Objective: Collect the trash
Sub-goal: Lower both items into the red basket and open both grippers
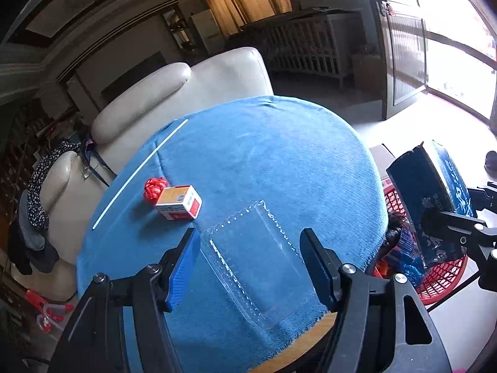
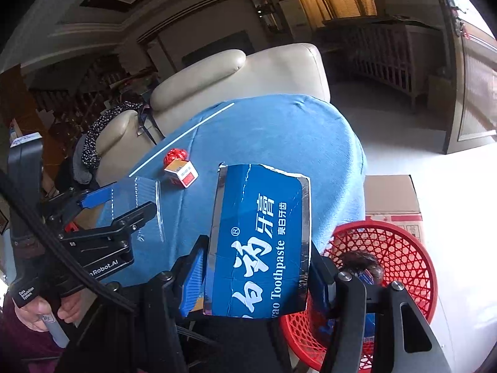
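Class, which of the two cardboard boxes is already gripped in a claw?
The blue toothpaste box, clamped in the right claw; the small red-and-white box lies untouched on the table.

On the blue tablecloth (image 1: 264, 155), the left gripper (image 1: 248, 264) straddles a clear plastic tray (image 1: 254, 258), its jaws apart. A small carton (image 1: 179, 202) and red wrapper (image 1: 153, 188) lie beyond the tray's left corner.

A cream leather armchair (image 1: 186, 93) stands just behind the blue-covered round table (image 1: 279, 143); right of it, bright glass doors (image 1: 459, 62) light the pale floor (image 1: 435, 118).
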Demonstrator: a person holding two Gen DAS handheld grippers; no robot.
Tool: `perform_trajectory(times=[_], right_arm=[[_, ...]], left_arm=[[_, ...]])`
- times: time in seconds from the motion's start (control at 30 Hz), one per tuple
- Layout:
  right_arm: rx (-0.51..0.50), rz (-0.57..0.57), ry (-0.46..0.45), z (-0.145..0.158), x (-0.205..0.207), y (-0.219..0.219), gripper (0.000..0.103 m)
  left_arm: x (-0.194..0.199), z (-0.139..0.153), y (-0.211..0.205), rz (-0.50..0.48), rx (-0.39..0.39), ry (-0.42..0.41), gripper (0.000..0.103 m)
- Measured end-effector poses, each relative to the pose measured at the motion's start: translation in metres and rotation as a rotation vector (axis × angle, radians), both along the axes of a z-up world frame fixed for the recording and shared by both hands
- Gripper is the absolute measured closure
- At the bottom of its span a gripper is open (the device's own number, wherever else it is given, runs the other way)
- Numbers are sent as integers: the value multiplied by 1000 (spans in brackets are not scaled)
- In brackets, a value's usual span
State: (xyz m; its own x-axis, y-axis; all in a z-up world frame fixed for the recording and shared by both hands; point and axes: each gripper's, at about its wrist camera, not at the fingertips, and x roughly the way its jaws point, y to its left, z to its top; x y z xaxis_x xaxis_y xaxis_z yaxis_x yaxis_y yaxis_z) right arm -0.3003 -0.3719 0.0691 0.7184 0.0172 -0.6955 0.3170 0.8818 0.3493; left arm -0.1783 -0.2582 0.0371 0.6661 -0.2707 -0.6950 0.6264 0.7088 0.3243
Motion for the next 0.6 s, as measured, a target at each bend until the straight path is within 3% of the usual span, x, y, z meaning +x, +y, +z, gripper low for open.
perform_trajectory(times=[0.6], right_arm=[[49, -92, 44, -21, -29, -28, 42]], left_arm=[[-17, -13, -34, -85, 59, -11, 35]])
